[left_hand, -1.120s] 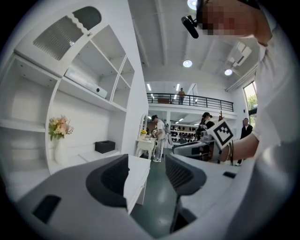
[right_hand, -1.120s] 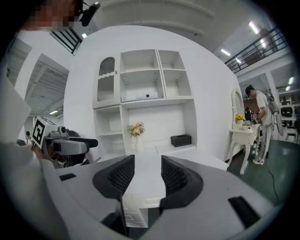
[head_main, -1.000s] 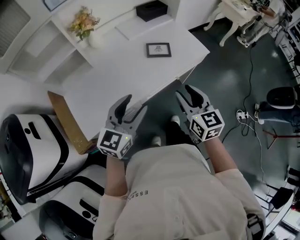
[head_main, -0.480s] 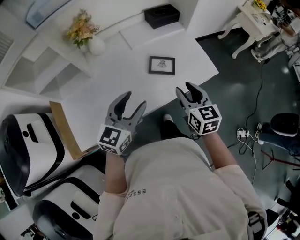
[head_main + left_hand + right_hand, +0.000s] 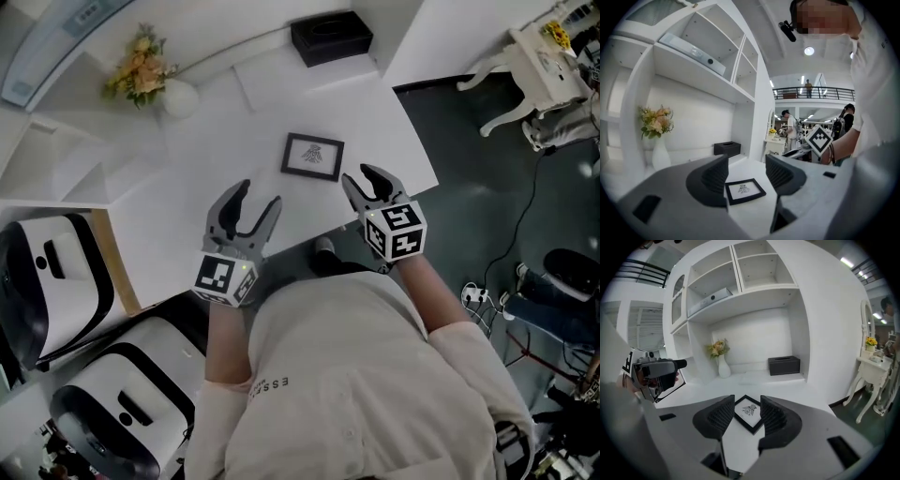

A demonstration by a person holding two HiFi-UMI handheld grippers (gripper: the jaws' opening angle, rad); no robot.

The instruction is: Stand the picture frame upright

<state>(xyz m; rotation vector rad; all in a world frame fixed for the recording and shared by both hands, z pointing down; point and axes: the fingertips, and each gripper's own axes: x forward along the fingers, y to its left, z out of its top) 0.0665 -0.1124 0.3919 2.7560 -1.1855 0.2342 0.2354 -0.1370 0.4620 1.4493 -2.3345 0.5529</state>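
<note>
A small black picture frame with a white print lies flat on the white desk, near its front right corner. In the left gripper view the picture frame shows between the jaws, some way ahead; in the right gripper view the picture frame also lies ahead between the jaws. My left gripper is open over the desk's front edge, to the left of the frame. My right gripper is open just right of the frame, apart from it. Nothing is held.
A white vase with flowers and a black box stand at the back of the desk under white shelves. White machines sit on the floor at the left. A white side table and cables are at the right.
Both grippers have moved forward from in front of the desk to over its front edge, closer to the picture frame. The frame has stayed flat in place.
</note>
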